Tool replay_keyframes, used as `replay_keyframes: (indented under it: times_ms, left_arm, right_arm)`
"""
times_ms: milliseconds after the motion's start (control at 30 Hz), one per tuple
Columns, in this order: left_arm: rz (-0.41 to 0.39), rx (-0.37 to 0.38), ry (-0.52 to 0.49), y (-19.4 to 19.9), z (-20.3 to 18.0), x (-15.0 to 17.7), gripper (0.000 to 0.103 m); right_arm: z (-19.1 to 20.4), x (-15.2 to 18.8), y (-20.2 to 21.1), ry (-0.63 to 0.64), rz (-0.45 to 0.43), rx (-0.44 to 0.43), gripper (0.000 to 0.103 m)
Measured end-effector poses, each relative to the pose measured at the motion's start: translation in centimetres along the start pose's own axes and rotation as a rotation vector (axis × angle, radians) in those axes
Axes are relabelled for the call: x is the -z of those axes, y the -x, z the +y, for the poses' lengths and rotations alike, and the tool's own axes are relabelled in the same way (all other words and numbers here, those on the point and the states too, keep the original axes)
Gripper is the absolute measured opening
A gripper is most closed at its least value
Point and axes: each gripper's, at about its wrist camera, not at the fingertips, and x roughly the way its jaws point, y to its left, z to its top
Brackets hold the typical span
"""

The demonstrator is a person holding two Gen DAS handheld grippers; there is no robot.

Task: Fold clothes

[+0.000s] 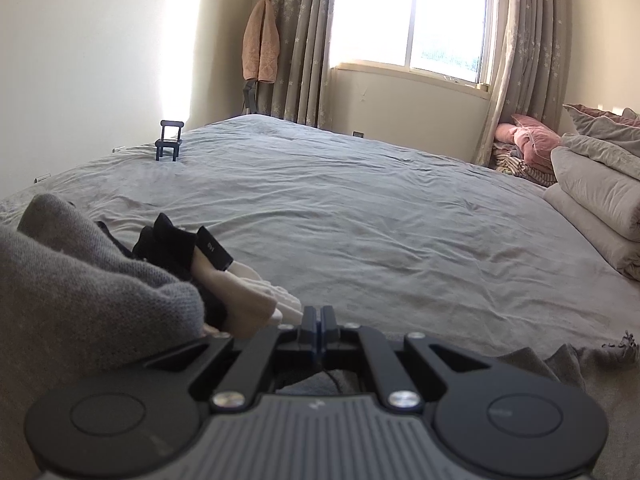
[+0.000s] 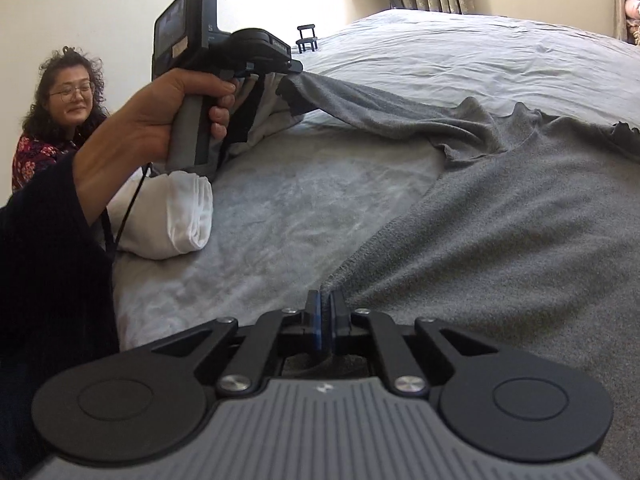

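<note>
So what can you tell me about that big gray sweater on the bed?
The gray sweater looks soft and knitted, with wavy frilled edges. It lies mostly spread across the bed, partly lifted. The right gripper pinches its near edge, and the left gripper holds another part up, so the cloth hangs stretched from it.

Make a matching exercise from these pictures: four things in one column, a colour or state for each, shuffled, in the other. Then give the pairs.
1. sweater
2. rolled cloth
3. hanging towel
4. right gripper

A. white, rolled up on the bed
B. pink, beside the curtain
C. grey, one sleeve lifted
D. fingers shut on the sweater's edge

Pairs: 1-C, 2-A, 3-B, 4-D
</note>
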Motion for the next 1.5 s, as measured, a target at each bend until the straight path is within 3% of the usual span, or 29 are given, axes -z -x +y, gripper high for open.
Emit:
replay_keyframes:
  times_ms: [133,267,333,433,500,633,733,833,933,1033,1233,1333,1433,1500]
  left_arm:
    - [0.005,-0.005,-0.006,-0.1,-0.1,0.1,0.003]
    - [0.009,-0.004,0.012,0.1,0.0,-0.1,0.005]
    - [0.009,-0.001,0.010,0.3,-0.1,-0.1,0.009]
    - [0.015,0.017,0.009,0.7,-0.5,0.0,0.020]
    - [0.022,0.050,0.006,1.2,-1.1,0.1,0.026]
    - [0.084,0.159,0.009,2.5,-2.8,1.1,0.026]
    - [0.213,0.327,0.042,3.6,-4.9,3.4,0.026]
    - [0.358,0.483,0.050,4.9,-7.5,6.8,0.026]
    - [0.435,0.538,-0.021,6.7,-10.3,10.2,0.026]
    - [0.458,0.574,-0.090,8.6,-12.4,12.5,0.026]
    - [0.452,0.549,-0.137,13.3,-12.9,15.2,0.023]
    - [0.445,0.543,-0.092,15.6,-11.6,15.8,0.023]
    - [0.438,0.532,-0.016,17.0,-9.7,16.4,0.023]
    - [0.434,0.518,0.027,17.6,-8.8,16.8,0.023]
  right_arm:
    - [-0.6,1.1,-2.4,-0.026,0.074,0.055,0.011]
    - [1.7,1.3,-2.2,0.060,0.016,0.064,0.021]
    - [1.9,1.1,-1.8,0.056,0.012,0.036,0.032]
    - [1.4,0.3,-0.2,0.034,-0.032,0.014,0.034]
    - [0.7,-0.5,1.4,0.026,-0.079,0.055,0.036]
    - [-3.6,-1.4,4.5,-0.080,-0.126,0.278,0.046]
    - [-9.3,-0.6,7.1,-0.299,-0.138,0.458,0.046]
    - [-13.5,2.3,9.0,-0.458,-0.099,0.631,0.046]
    - [-14.1,6.2,10.0,-0.536,-0.052,0.627,0.045]
    - [-11.6,8.8,11.7,-0.507,-0.051,0.615,0.044]
    - [-8.1,13.7,15.5,-0.588,-0.096,0.598,0.039]
    - [-6.5,15.4,17.8,-0.603,-0.177,0.627,0.039]
    - [-6.8,17.0,20.7,-0.703,-0.295,0.631,0.041]
    - [-7.5,17.6,21.2,-0.755,-0.320,0.614,0.043]
